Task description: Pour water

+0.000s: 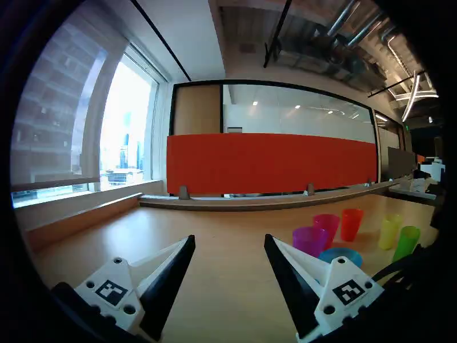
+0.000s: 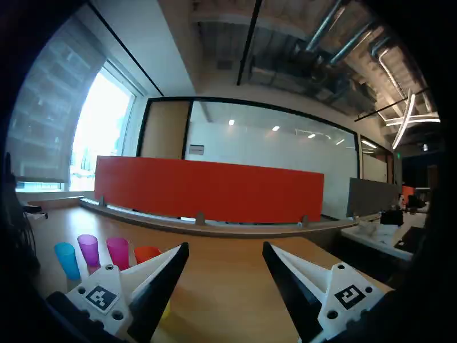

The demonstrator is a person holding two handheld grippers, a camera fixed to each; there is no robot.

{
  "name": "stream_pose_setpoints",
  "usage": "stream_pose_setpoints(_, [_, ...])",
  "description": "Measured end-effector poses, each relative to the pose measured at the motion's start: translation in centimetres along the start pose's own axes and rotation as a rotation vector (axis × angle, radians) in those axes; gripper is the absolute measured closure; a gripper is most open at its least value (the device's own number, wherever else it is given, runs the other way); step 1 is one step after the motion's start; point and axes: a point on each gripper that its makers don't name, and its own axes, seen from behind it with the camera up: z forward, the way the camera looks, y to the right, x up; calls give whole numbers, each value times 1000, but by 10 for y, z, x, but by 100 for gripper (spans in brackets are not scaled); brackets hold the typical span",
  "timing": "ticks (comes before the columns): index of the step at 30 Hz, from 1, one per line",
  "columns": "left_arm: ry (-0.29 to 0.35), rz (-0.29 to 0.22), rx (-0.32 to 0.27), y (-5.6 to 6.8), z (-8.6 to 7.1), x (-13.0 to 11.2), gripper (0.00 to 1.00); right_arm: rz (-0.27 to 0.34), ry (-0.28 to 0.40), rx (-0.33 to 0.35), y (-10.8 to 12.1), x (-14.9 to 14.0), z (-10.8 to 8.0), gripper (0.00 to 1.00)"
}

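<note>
**Both tools empty, cups bunched up**

Left tool (image 1: 229, 238) and right tool (image 2: 225, 244) are spread wide, gripping nothing. The cups (image 1: 327, 226) sit on the desk (image 1: 171, 223), lower right of the left gripper view. They're packed tight, so I reckon grabbing one could tip its neighbour. No readable writing, just square markers (image 1: 111, 290) on the tools.

Cups (image 1: 327, 226) stand grouped on the desk (image 1: 228, 251) — a partition (image 1: 268, 163) runs behind them.
</note>
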Motion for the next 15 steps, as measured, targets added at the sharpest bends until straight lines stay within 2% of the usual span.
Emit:
stream_pose_setpoints(8, [0,0,0,-1,-1,0,11,4,23,12,-8,-11,6,0])
stream_pose_setpoints(15, [0,-1,0,-1,0,0,11,49,35,24,-12,-19,14,0])
